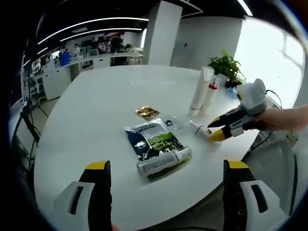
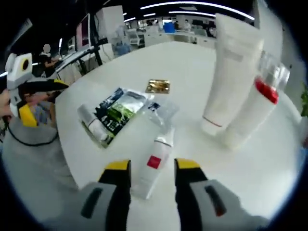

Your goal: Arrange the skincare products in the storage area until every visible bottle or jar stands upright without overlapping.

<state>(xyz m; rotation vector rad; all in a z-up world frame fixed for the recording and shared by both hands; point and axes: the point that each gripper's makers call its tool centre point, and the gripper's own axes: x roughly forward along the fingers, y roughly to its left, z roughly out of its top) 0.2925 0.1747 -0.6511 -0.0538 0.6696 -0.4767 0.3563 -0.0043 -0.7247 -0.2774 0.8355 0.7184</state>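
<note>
White small tube [image 2: 155, 163] with red label lies flat on worktop [image 2: 269, 183] between right gripper [image 2: 153, 179] fingers, open, not clamped. Two tall tubes [image 2: 231, 72] stand upright ahead-right of it. Green sachet [image 2: 118, 113] and silver tube [image 2: 91, 122] lie ahead-left. Left gripper [image 1: 166, 180] fingers wide open, empty, sachet ahead.

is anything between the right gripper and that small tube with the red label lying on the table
Nothing visible blocks it. In the right gripper view the small tube lies flat on the white table, its near end already between the open jaws of the right gripper. The clear packet lies beyond its far end.
</note>
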